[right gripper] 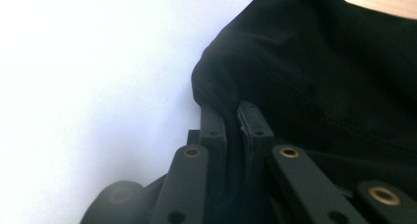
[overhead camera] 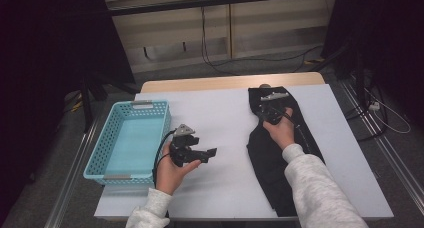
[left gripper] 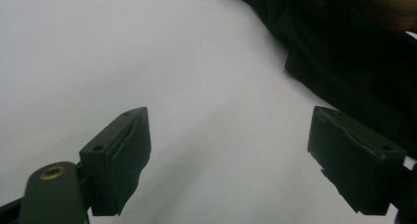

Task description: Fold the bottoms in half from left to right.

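A blue basket (overhead camera: 131, 140) with little holes in its walls sits on the left side of the bench (overhead camera: 225, 113) — nothing lies inside it. A white sheet (overhead camera: 227, 188) covers most of the bench, and a strip of bare wood shows along the far edge. Behind the bench, black cables (overhead camera: 220, 63) trail over the grey floor (overhead camera: 60, 188) — near a pale wall (overhead camera: 165, 33).

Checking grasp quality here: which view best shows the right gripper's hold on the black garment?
The right gripper view: the right gripper is shut, pinching a fold of the black garment. The high view shows it at the garment's far end, the hand covering the pinch. The left gripper view catches just the cloth's edge.
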Demonstrator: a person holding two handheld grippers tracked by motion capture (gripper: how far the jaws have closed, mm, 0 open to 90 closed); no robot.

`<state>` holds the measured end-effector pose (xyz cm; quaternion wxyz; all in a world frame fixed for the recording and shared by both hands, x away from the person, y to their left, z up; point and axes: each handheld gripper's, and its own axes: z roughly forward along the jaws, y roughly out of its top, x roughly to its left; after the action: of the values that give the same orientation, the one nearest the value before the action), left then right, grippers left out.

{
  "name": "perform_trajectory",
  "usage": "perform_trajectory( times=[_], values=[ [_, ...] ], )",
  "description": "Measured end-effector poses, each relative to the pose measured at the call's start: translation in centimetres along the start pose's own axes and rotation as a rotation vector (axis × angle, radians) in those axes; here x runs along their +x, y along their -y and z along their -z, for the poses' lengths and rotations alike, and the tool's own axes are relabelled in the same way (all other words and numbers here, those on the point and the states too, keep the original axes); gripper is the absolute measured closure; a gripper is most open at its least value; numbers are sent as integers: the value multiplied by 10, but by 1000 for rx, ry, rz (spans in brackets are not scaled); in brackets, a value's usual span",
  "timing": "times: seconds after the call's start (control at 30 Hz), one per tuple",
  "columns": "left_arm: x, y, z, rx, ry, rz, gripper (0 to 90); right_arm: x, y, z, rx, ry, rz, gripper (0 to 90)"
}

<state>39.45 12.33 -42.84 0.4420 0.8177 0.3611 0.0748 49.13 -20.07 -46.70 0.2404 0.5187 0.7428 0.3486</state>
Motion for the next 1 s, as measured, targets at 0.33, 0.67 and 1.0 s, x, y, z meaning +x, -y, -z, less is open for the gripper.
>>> perform_trajectory(
  times=[0.33, 0.67, 1.0],
  values=[
    [1, -1, 3, -15, 0, 8, 164, 13, -1, -2, 2, -74, 28, 842],
    [4, -3, 7, -25, -13, 14, 163, 57, -1, -2, 0, -215, 103, 841],
    [7, -5, 12, -48, -27, 41, 164, 119, 4, 4, 11, -379, 240, 835]
  ],
)
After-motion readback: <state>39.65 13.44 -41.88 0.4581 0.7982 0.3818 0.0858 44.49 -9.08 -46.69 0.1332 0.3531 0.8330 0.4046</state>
